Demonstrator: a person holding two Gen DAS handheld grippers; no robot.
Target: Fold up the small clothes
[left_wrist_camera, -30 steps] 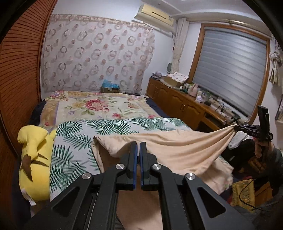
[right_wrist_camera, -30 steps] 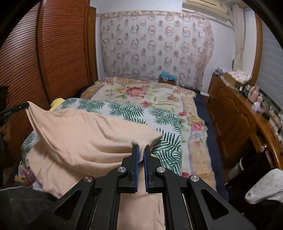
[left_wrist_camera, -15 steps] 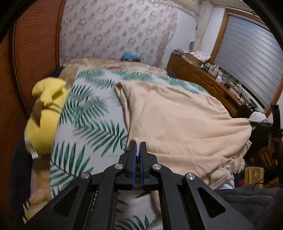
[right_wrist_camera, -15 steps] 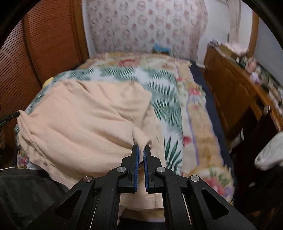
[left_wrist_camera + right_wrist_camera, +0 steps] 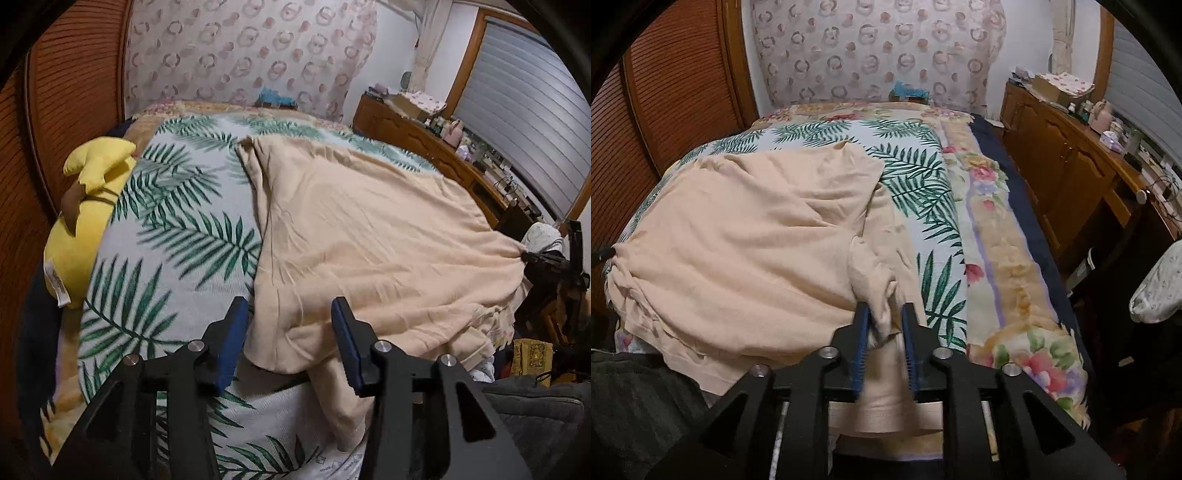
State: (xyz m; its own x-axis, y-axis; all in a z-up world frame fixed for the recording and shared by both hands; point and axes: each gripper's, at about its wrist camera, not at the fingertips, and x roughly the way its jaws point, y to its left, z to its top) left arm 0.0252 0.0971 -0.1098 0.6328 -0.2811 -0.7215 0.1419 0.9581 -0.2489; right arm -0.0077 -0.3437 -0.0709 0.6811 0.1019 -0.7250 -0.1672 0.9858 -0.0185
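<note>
While spread on bed (image 5: 177, 236) | garment (image 5: 369, 240) corners between both opening tools' pads

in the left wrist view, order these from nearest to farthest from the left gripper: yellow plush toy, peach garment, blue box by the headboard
1. peach garment, its near corner lying between the open jaws of the left gripper
2. yellow plush toy, at the bed's left edge
3. blue box, far end by the headboard

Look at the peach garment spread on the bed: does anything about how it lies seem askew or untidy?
Yes. The peach garment lies wrinkled, its near right corner bunched between the right tool's pads, and its near edge hangs off the bed.
</note>
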